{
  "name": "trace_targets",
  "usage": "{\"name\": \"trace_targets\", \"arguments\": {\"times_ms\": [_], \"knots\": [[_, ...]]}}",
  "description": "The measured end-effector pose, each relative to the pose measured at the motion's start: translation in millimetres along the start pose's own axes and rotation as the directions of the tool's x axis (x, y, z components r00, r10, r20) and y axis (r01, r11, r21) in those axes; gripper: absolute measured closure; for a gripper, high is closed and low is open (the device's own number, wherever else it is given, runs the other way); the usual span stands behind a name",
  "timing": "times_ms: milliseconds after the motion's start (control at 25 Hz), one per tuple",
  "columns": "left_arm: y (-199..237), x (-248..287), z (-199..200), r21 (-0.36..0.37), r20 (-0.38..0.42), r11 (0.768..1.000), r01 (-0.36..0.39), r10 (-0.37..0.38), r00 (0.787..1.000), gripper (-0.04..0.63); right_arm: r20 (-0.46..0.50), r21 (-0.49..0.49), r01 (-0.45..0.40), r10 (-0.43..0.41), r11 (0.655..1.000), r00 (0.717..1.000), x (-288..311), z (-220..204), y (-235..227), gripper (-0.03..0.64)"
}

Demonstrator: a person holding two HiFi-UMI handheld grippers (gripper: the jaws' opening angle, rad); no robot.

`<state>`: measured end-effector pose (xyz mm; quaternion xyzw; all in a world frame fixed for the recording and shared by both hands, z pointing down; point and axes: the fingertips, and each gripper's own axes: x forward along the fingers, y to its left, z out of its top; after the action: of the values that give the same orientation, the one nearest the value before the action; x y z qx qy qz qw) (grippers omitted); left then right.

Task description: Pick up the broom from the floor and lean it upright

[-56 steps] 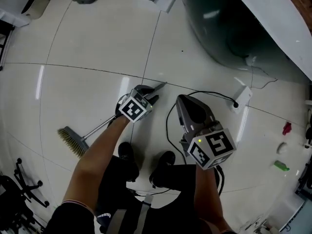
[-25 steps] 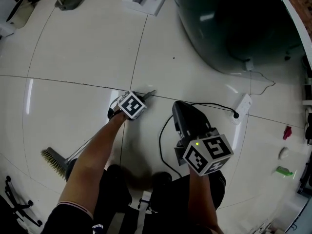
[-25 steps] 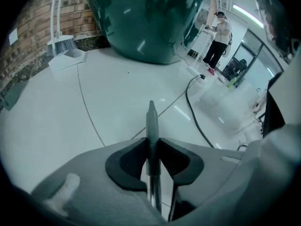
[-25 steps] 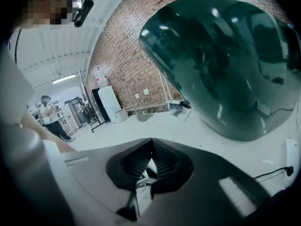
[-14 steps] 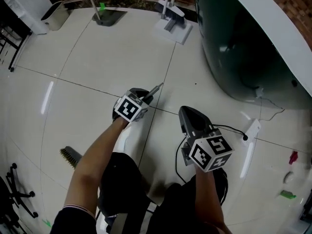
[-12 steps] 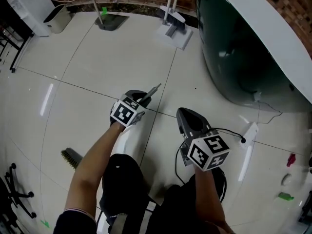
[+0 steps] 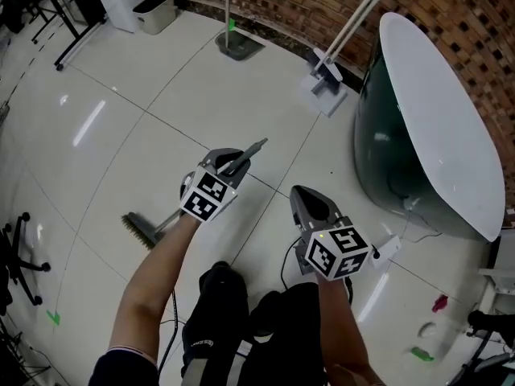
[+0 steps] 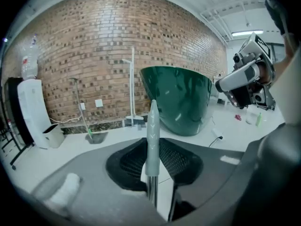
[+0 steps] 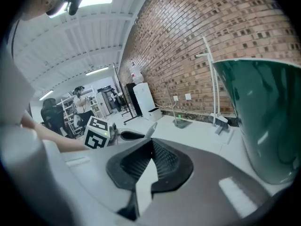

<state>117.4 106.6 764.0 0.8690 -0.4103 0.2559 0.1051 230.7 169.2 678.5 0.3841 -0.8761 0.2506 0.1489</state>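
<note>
- Broom (image 8: 152,140) handle sits clamped between my left gripper's (image 7: 232,159) jaws, with its grey tip poking out past them.
- Its brush end (image 7: 139,230) hangs low beside my left forearm.
- My right gripper (image 7: 304,198) is closed on nothing, apart from the broom.

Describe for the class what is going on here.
A person holds a tool in each hand. The left tool is shut on the broom, gripping its handle near the grey tip, with the handle angled up and the brush end low by the white floor. The right tool holds nothing. The broom is not yet leaning against anything.
</note>
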Motion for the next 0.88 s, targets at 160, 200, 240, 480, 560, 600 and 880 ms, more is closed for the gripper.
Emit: {"name": "trace_targets", "arguments": {"times_ms": [160,200,240,480,560,600,880], "knots": [[27.9,-75.6,36.3,-0.027,0.035,0.996,-0.087,0.088,0.995,0.509,-0.03,-0.04,-0.063,0.062,0.997,0.998,-15.0,48.9,60.2,0.617],[34.0,-93.4,42.7,-0.035,0.035,0.994,-0.101,0.102,0.994,0.509,-0.032,-0.047,-0.073,0.071,0.996,0.997,-18.8,60.4,75.5,0.617],[39.6,-110.6,48.1,-0.042,0.032,0.993,-0.115,0.116,0.993,0.508,-0.034,-0.052,-0.081,0.079,0.995,0.996,-22.4,72.0,90.0,0.617],[66.9,-201.3,82.2,-0.105,-0.004,0.974,-0.203,0.204,0.979,0.506,-0.046,-0.087,-0.129,0.125,0.988,0.991,-46.0,148.1,158.0,0.617],[74.7,-226.0,98.0,-0.135,-0.014,0.966,-0.219,0.219,0.976,0.508,-0.06,-0.098,-0.131,0.126,0.986,0.99,-53.7,173.8,171.6,0.617],[78.0,-236.9,104.9,-0.146,-0.018,0.964,-0.222,0.222,0.975,0.508,-0.068,-0.107,-0.133,0.126,0.985,0.99,-56.4,185.3,178.3,0.617],[108.9,-293.3,154.7,-0.233,0.058,0.947,-0.22,0.239,0.969,0.506,-0.062,-0.18,-0.094,0.084,0.979,0.995,-63.4,243.2,208.2,0.617]]}}
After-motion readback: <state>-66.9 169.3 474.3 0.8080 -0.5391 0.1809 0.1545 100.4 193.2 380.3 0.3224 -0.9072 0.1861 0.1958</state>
